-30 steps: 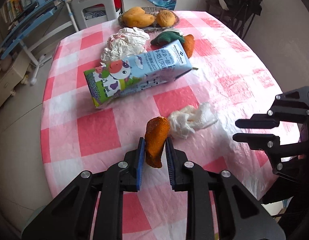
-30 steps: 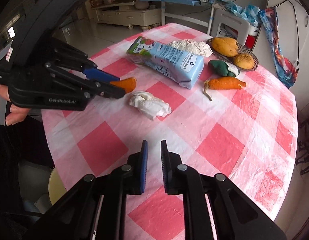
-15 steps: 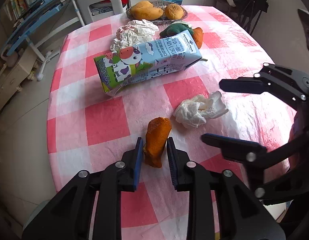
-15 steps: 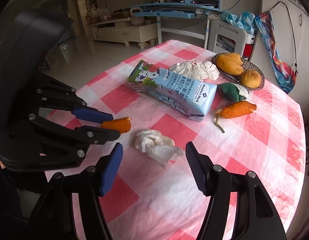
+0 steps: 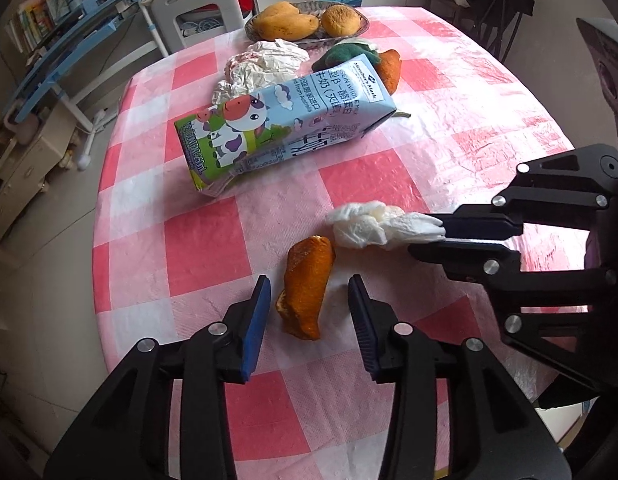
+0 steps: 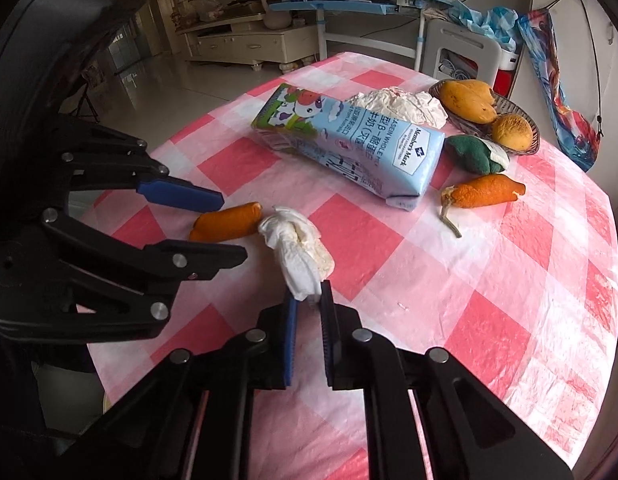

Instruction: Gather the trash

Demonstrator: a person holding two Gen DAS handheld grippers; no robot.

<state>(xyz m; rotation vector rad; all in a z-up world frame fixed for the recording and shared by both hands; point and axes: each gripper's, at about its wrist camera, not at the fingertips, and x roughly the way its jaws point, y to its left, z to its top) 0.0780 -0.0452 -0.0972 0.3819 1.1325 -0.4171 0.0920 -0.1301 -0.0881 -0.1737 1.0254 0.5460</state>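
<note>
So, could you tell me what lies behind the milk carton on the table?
Behind the milk carton lie crumpled paper, a green cloth thing and an orange peel, each partly hidden by it. Whether they touch it cannot be seen.

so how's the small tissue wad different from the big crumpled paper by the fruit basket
The small tissue wad is pinched at its tail by the shut right gripper; the big crumpled paper lies untouched behind the milk carton. The wad is plain white; the paper shows reddish marks. Both are crumpled white trash.
</note>
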